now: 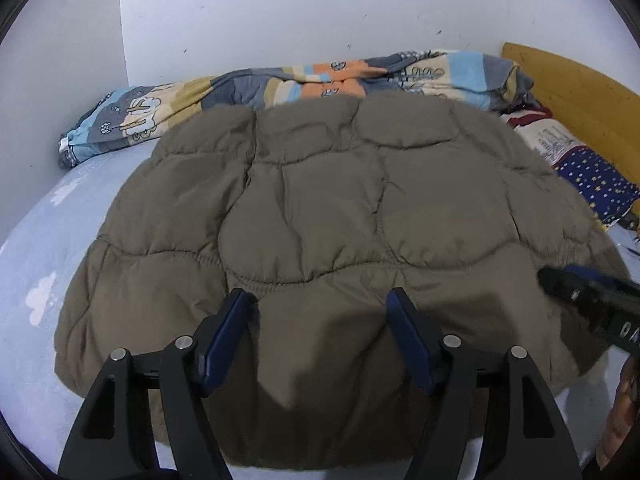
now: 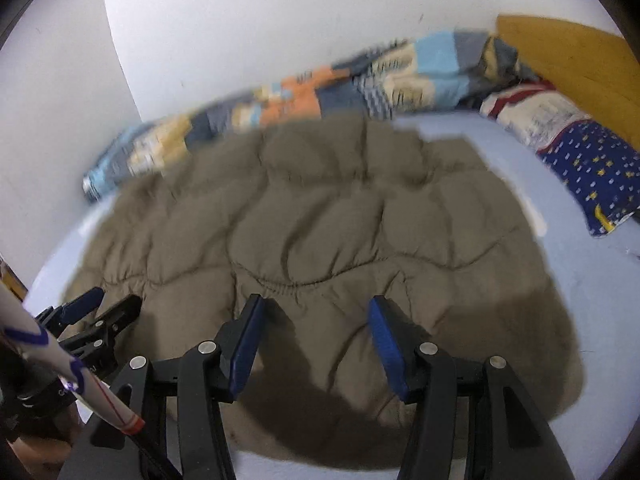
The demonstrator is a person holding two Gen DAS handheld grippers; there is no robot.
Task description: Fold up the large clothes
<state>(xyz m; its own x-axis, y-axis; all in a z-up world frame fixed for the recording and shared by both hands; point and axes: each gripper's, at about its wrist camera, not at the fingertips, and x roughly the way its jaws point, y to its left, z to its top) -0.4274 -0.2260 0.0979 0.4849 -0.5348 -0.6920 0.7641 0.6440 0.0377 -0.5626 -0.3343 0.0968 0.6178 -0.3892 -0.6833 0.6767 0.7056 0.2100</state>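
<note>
Jacket point(image 1: 320, 208) on bed point(image 1: 36, 240), blanket point(image 1: 280, 84) behind

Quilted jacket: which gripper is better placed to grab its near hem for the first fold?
Probably the left. The left gripper has open jaws straddling a raised bulge of the quilted jacket near its hem. The right gripper is open over flatter padding, its view blurred.

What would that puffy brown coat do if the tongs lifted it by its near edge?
The quilted coat would probably sag and drape, since it lies soft and creased. Its puffed panels suggest it is light for its bulk. The smooth shell may slip between pads.
</note>
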